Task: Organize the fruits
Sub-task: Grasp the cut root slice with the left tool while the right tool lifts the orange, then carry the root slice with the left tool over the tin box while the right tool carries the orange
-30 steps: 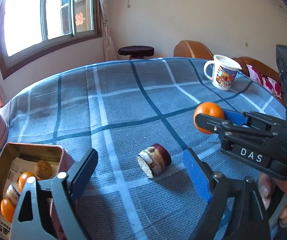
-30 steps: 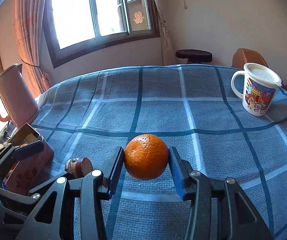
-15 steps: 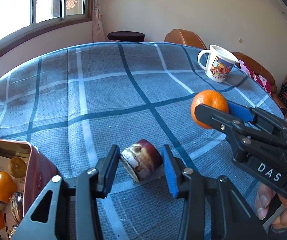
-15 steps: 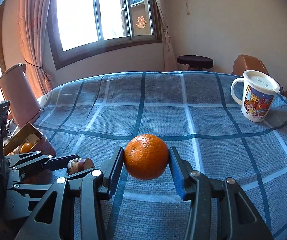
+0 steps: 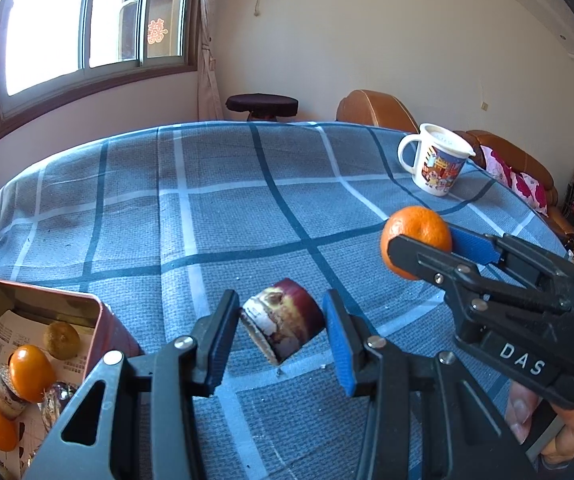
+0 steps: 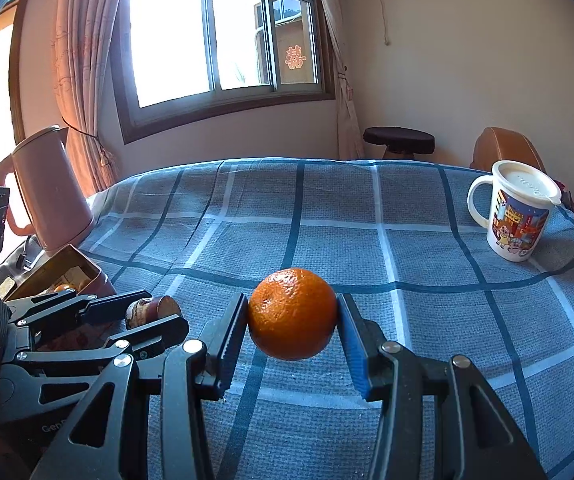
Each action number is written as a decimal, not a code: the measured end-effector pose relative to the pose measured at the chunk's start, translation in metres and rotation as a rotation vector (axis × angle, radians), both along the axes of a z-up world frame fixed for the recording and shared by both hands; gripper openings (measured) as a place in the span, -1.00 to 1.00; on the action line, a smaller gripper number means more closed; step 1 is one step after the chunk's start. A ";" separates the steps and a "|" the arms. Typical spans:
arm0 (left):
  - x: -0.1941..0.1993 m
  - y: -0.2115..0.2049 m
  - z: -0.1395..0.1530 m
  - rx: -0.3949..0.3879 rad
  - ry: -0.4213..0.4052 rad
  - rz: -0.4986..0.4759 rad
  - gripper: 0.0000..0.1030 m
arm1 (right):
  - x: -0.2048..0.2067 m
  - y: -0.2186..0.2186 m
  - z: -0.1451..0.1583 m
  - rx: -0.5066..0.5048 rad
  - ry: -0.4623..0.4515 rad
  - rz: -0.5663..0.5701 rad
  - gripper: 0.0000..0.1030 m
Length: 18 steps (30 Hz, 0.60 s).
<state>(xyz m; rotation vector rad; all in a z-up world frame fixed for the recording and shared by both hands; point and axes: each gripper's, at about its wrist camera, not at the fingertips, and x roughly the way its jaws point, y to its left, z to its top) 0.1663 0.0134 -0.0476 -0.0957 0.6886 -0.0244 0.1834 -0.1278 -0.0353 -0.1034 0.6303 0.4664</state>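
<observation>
- My right tool (image 6: 293, 322) is held level above the tabletop, both of its pads pressed against an orange (image 6: 291, 313) that hangs clear of the cloth; in the left wrist view the same tool (image 5: 423, 246) reaches in from the right, my fingers (image 5: 521, 416) wrapped round its handle.
- My left tool (image 5: 279, 338) points forward and slightly down, its jaws closed on a cut, dark-skinned piece of fruit (image 5: 283, 324), pale face turned to the left; the piece looks lifted off the cloth, though I cannot be sure.
- From the right wrist view, the left tool (image 6: 143, 314) sits low at the left with that piece (image 6: 153, 310) between its tips.
- The tabletop (image 5: 223, 208) is covered in blue cloth checked with dark and white lines.
- A cartoon-printed mug (image 5: 437, 164) stands near the far right edge; a pink kettle (image 6: 47, 188) stands at the left edge by the curtain.
- A window (image 6: 223, 36), a dark round stool (image 5: 262, 105) and brown leather seats (image 5: 375, 110) lie beyond.
- An open tin (image 5: 99, 320) sits just left of the left tool, holding small oranges (image 5: 31, 366) and other pieces on printed paper.
- The two tools hang near each other, the orange to the right of the cut piece.
</observation>
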 end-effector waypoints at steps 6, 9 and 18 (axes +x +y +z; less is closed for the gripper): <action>-0.004 0.003 0.004 0.000 -0.033 0.017 -0.12 | -0.005 -0.001 0.003 0.010 -0.030 0.007 -0.08; -0.007 0.002 0.005 0.003 -0.049 0.025 -0.12 | -0.008 -0.001 0.005 0.016 -0.044 0.009 -0.08; -0.012 0.000 0.008 0.019 -0.079 0.025 -0.12 | -0.015 -0.001 0.009 0.019 -0.088 0.014 -0.08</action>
